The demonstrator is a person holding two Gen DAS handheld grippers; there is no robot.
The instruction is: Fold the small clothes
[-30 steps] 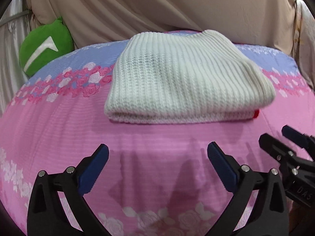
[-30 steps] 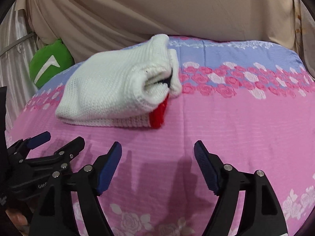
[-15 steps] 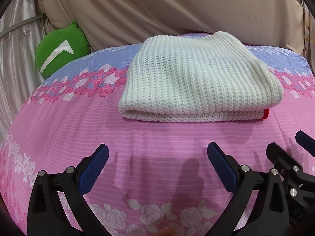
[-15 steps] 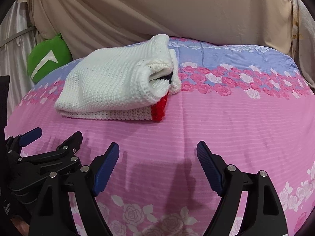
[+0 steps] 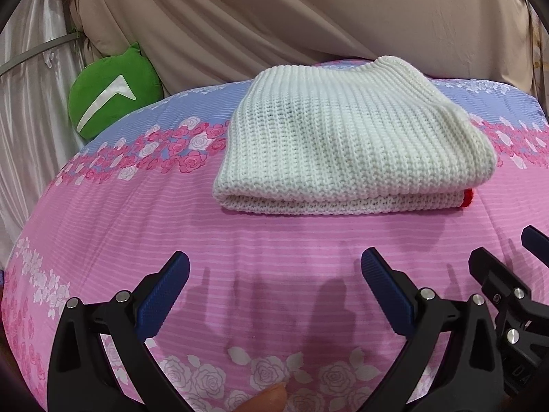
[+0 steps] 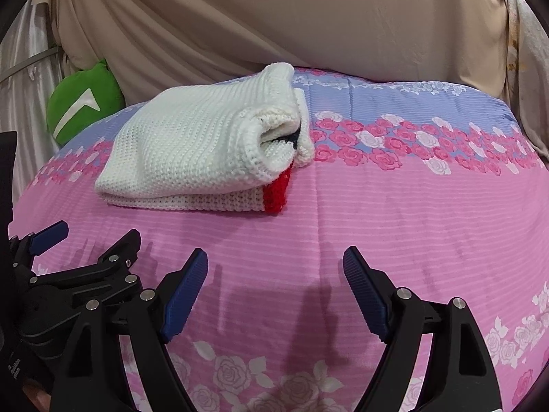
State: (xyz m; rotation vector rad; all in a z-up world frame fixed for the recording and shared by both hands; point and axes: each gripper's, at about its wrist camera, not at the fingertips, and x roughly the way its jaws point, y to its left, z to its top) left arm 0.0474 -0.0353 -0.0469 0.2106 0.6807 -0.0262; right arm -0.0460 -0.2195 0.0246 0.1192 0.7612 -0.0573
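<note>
A white knitted garment [image 5: 350, 144] lies folded into a thick rectangle on the pink floral bedspread [image 5: 171, 233]. A red trim peeks out at its near right corner [image 6: 277, 194]; from the right wrist view the same garment [image 6: 192, 151] shows its rolled layers at the right end. My left gripper [image 5: 274, 271] hovers open over the bedspread, short of the garment, nothing between its blue pads. My right gripper [image 6: 275, 267] is likewise open and empty, to the right of the left one. Each gripper shows at the edge of the other's view.
A green plush cushion [image 5: 113, 92] with a white mark sits at the back left against beige draped fabric [image 5: 274, 17]. Silvery curtain hangs at far left [image 5: 27, 103]. The bedspread's blue band [image 6: 394, 99] runs behind the garment. A fingertip [image 5: 267, 398] shows at the bottom edge.
Both views have tilted up a little, so the garment sits slightly farther and lower in frame. The left view has swung left, showing more of the cushion. Both grippers stay open.
</note>
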